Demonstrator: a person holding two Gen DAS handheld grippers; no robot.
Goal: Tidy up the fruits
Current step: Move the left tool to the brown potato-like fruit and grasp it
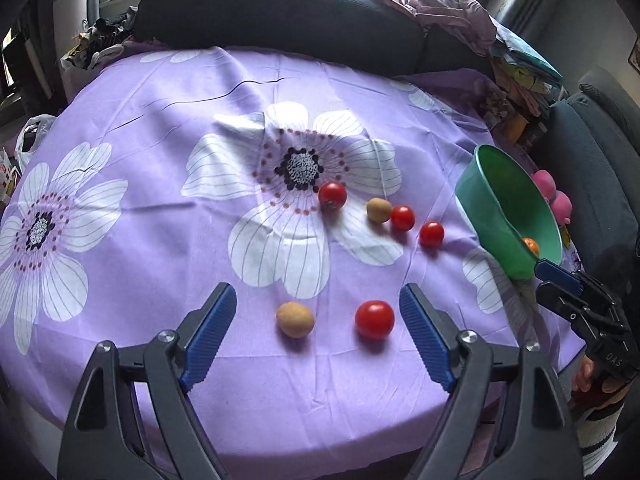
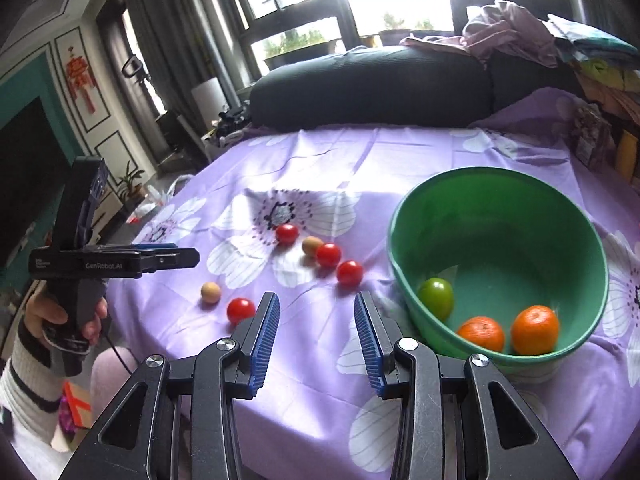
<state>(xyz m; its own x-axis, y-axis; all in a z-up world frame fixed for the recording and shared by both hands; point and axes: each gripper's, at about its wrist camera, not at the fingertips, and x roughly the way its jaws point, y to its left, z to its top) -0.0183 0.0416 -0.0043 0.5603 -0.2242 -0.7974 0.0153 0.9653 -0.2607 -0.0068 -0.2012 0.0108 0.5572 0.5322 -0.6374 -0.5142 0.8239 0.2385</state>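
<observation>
Several red tomatoes lie on the purple flowered cloth (image 1: 160, 120), with two tan round fruits among them. My left gripper (image 1: 318, 290) is open just above the cloth. One tan fruit (image 1: 295, 319) and one tomato (image 1: 375, 319) lie between its fingers, untouched. A green bowl (image 2: 500, 216) leans toward my right gripper (image 2: 316, 308) and holds a green fruit (image 2: 436, 298) and two oranges (image 2: 535, 330). The right gripper is partly open with only cloth in its gap. Its right finger is close beside the bowl's wall. The right wrist view has the left gripper (image 2: 188, 257) side-on, in a hand.
A dark cushion (image 1: 280, 12) runs along the far edge, and piled clothes (image 2: 512, 28) lie at the far right. Pink objects (image 1: 552, 196) sit behind the bowl. Other tomatoes (image 1: 402, 218) and a tan fruit (image 1: 379, 210) lie mid-cloth. The cloth's near edge drops off below the grippers.
</observation>
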